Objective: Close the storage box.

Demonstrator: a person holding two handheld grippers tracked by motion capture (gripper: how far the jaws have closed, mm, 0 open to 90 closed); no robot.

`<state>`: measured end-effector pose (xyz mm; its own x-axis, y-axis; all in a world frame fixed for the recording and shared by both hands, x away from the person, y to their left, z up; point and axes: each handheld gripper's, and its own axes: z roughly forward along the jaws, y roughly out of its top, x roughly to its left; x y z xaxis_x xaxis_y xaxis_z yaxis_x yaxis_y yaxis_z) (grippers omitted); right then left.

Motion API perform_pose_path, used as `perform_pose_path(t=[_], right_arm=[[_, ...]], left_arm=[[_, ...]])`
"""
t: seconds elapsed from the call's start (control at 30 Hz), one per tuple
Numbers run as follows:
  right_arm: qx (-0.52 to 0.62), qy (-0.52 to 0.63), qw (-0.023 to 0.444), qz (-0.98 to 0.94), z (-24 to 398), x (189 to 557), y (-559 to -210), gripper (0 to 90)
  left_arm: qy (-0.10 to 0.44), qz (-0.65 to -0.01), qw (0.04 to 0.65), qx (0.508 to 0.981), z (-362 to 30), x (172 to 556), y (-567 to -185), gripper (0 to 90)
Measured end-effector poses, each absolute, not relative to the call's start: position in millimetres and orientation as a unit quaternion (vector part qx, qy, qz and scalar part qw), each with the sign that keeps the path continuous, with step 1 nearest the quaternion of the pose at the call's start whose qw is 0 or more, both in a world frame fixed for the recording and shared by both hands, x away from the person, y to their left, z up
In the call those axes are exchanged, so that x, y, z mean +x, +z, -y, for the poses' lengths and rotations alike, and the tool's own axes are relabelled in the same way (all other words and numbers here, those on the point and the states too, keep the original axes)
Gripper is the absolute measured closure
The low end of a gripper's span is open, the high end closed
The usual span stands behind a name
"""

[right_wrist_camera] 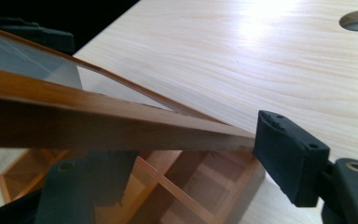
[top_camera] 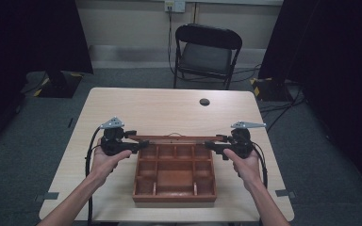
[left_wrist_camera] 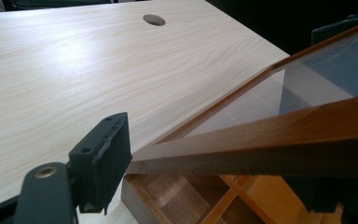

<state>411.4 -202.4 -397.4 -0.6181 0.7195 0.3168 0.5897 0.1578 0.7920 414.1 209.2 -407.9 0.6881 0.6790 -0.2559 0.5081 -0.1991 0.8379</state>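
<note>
- The step in hand, as I read it, is swinging the lid (top_camera: 174, 138) of the wooden box (top_camera: 174, 198) on its far edge. The lid's free rail is raised between the two sets of fingers, with the open compartments below and on the near side of them.
- Left gripper (top_camera: 143, 145): the fingers stand apart. The outer pad (left_wrist_camera: 103, 156) sits right at the end of the rail, and the other finger lies beneath the rail, not across it. I see no clamp on the wood (the rail looks carried more than pinched).
- Right gripper (top_camera: 209, 145): it mirrors the left, with fingers apart, one pad (right_wrist_camera: 286, 156) at the rail's end and the other finger below the rail.
- The next move probably calls for both hands to travel together and level, so the frame does not twist on its hinges. The rail should also stay seated on the lower fingers, since this loose hold could let it slip.
- Materials: the lid is a slim frame of reddish-brown varnished wood around a clear, reflective pane (left_wrist_camera: 317, 79). The box has thin straight dividers forming square and oblong cells. The pads are matt black and slightly ragged at their edges. Beyond the fingers lies the pale, fine-grained table (top_camera: 169, 103).
</note>
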Motion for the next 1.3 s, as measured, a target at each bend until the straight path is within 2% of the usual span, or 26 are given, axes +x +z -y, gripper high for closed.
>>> perform_pose_path(t=[0.3,0.4,0.97,1.3], right_arm=[[0.441,0.474,0.067,-0.76,214.9,408.3,-401.9,29.2],[0.447,0.461,0.07,-0.764,217.6,409.6,-405.1,32.2],[0.473,0.415,0.096,-0.771,228.8,412.7,-411.7,37.2],[0.479,0.442,0.121,-0.748,238.1,413.8,-394.3,41.1]], left_arm=[[0.081,-0.377,0.506,0.771,-203.1,411.7,-407.8,23.5],[0.08,-0.366,0.512,0.773,-202.0,411.5,-407.6,30.1],[0.075,-0.361,0.503,0.782,-201.4,408.8,-407.6,25.8],[0.083,-0.352,0.497,0.789,-201.5,402.5,-403.8,25.1]])
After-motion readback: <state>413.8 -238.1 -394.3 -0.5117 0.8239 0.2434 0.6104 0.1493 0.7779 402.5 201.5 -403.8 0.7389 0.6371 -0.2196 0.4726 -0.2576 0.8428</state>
